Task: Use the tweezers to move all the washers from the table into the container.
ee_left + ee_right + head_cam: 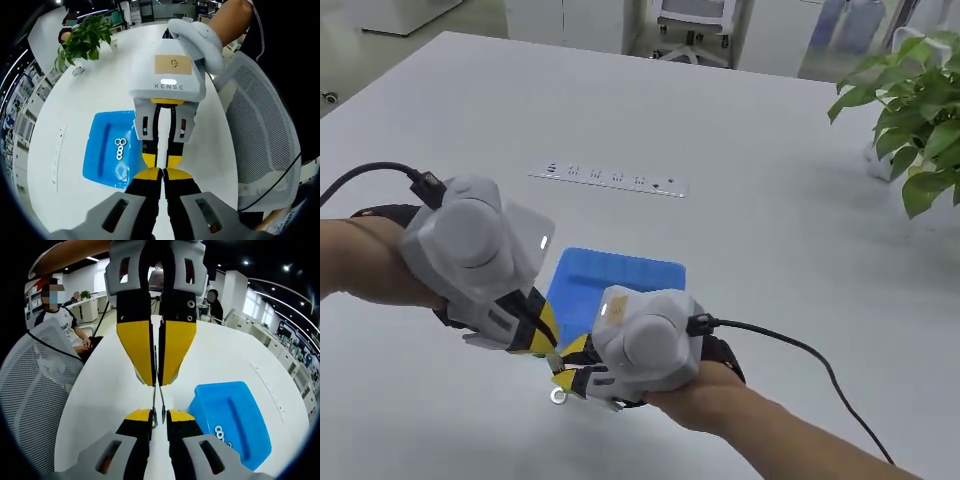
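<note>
My two grippers meet tip to tip over the white table, in front of the blue container. The thin metal tweezers run between both pairs of yellow jaws. My left gripper is shut on them, and so is my right gripper. In the head view the left gripper is on the left and the right gripper just below it. One washer lies on the table right under the jaws. Several washers lie in the container, the same washers as in the right gripper view.
A white power strip lies beyond the container. A green plant stands at the far right table edge. A mesh chair is beside the table. People sit at desks in the background.
</note>
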Available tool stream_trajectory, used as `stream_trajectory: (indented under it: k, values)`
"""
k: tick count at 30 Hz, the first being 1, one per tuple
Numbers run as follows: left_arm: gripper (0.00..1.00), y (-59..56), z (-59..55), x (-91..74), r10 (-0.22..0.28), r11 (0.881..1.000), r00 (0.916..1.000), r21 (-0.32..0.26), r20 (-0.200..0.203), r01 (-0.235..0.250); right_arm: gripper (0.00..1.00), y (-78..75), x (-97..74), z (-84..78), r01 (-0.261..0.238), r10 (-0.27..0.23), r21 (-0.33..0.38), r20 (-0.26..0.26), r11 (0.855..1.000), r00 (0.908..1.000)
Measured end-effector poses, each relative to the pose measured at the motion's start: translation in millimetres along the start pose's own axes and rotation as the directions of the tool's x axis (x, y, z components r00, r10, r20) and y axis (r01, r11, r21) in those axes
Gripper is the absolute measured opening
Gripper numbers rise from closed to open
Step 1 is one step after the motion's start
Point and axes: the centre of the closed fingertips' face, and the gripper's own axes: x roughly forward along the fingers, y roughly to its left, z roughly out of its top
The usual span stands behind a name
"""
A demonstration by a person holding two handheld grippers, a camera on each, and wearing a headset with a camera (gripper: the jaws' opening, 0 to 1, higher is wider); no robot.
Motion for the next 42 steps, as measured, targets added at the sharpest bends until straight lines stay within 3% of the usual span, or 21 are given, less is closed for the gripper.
stream_trajectory:
  k: [10, 19, 32, 36, 42]
  values:
    - [0.06, -2.4, -3.7, 8.0, -0.014, 1.000, 0.9999, -0.001, -0.002, 0.014, 0.13, 5.2, 4.8, -7.2, -0.001, 0.001, -0.006, -0.009, 1.000, 1.0000]
    - [0.06, -0.5, 0.5, 9.4, -0.012, 1.000, 0.9998, 0.000, 0.015, 0.012, 0.13, 4.4, 5.7, -8.1, 0.001, -0.001, -0.002, -0.007, 1.000, 1.0000]
    - [0.06, 1.7, -1.9, 8.1, -0.026, 1.000, 0.9997, 0.001, 0.001, 0.026, 0.18, 8.4, 1.0, -10.3, 0.016, -0.016, 0.016, -0.001, 1.000, 0.9999]
    - [0.06, 2.0, -5.9, 9.2, -0.032, 0.999, 0.9991, 0.018, -0.029, 0.032, 0.17, 8.1, 0.9, -9.9, 0.020, -0.020, 0.017, 0.001, 1.000, 0.9998]
    - [0.06, 2.3, -1.9, 9.9, -0.032, 0.999, 0.9994, 0.019, -0.016, 0.032, 0.17, 8.4, 1.9, -9.7, 0.024, -0.024, 0.015, 0.000, 1.000, 0.9997]
